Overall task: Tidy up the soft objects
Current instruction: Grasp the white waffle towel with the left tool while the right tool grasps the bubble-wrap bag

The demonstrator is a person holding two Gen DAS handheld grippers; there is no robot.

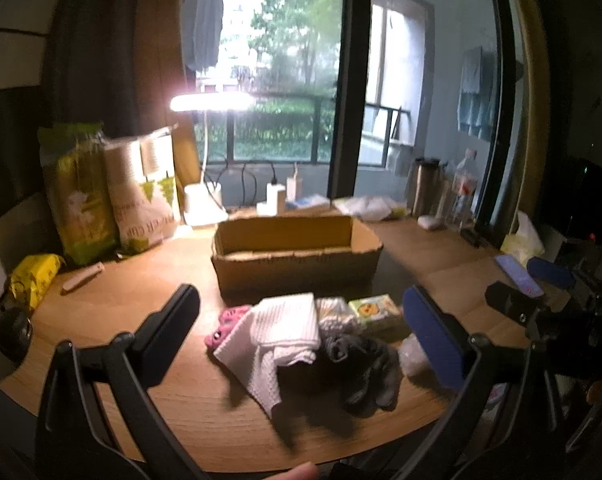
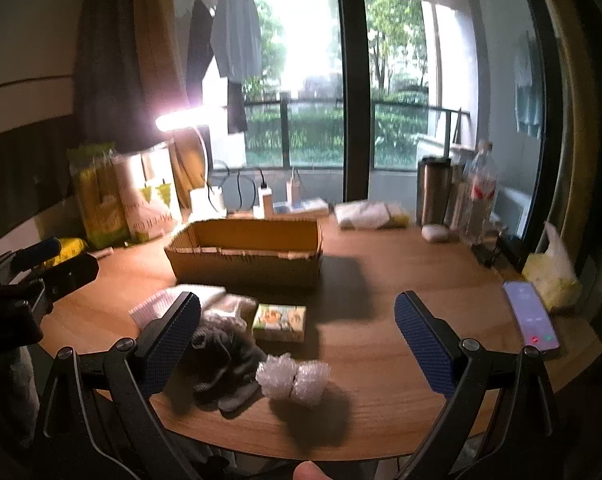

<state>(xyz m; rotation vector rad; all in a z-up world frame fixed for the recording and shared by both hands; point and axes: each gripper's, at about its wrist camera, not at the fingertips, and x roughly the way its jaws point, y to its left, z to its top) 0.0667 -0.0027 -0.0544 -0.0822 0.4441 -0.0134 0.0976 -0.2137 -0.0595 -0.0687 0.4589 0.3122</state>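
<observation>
An open cardboard box [image 1: 297, 264] stands mid-table; it also shows in the right wrist view [image 2: 245, 260]. In front of it lies a pile: a white waffle towel [image 1: 277, 332], a pink plush item [image 1: 225, 326], a dark grey glove [image 1: 361, 368], a green tissue pack [image 1: 375, 310] and crumpled bubble wrap [image 2: 293, 380]. My left gripper [image 1: 301, 320] is open and empty above the towel. My right gripper [image 2: 297, 328] is open and empty above the tissue pack [image 2: 279, 322] and glove [image 2: 221, 360].
A lit desk lamp [image 1: 209, 102], paper-cup bags [image 1: 113, 188], a yellow packet [image 1: 33, 280], a thermos [image 2: 433, 190], a bottle [image 2: 481, 196], a phone [image 2: 531, 320] and a plastic bag [image 2: 553, 272] ring the round wooden table [image 2: 381, 292].
</observation>
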